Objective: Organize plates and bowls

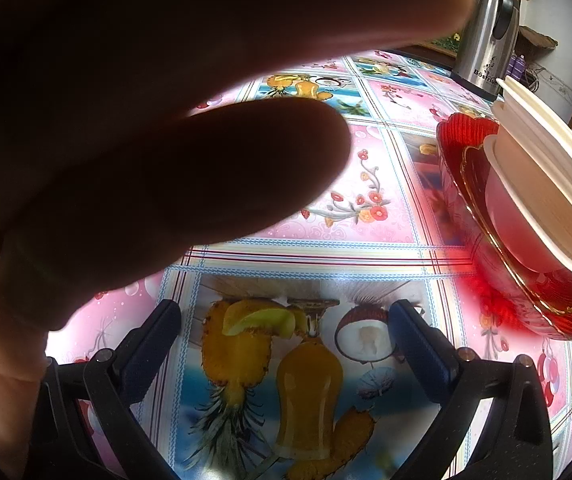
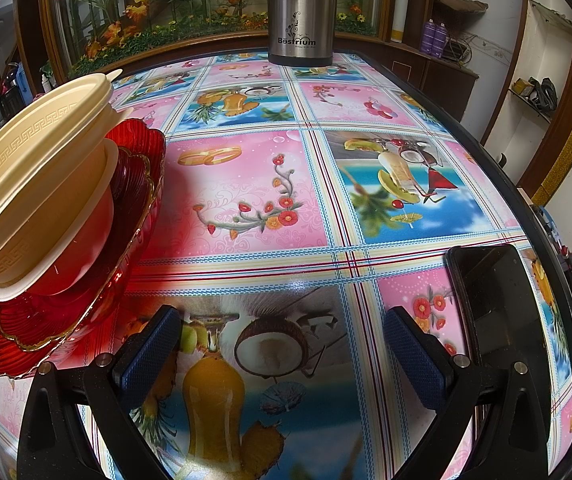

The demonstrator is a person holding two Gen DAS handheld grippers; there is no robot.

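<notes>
We found the left gripper (image 1: 284, 334) standing released, its two blue-padded fingers (image 1: 154, 340) spread wide with nothing between them, poised above the glossy pink-and-blue fruit-and-flower patterned tablecloth (image 1: 366, 200); a bare human hand (image 1: 138, 152), dark and out of focus, covered the upper left of the left wrist view, close to the lens; we could not tell whose hand it was. The right gripper (image 2: 280, 338) was likewise released, its blue-padded fingers (image 2: 414, 356) apart and holding nothing, over the same tablecloth (image 2: 246, 184). The task's crockery stood gathered in one stack: red ribbed glass plates with gilt scalloped rims (image 2: 86, 300) lay on the tablecloth, and nested cream plastic bowls (image 2: 38, 184), the upper one bearing an embossed key-pattern band at its rim, sat on them; this stack lay to the left of the right gripper and, in the left wrist view, to the right of the left gripper, plates (image 1: 498, 264) below and bowls (image 1: 538, 184) above; neither gripper touched it. A tall stainless-steel vacuum flask with black fittings (image 2: 301, 12) stood at the far edge of the table; a black flat smartphone (image 2: 498, 308) lay just right of the right gripper's right finger.
</notes>
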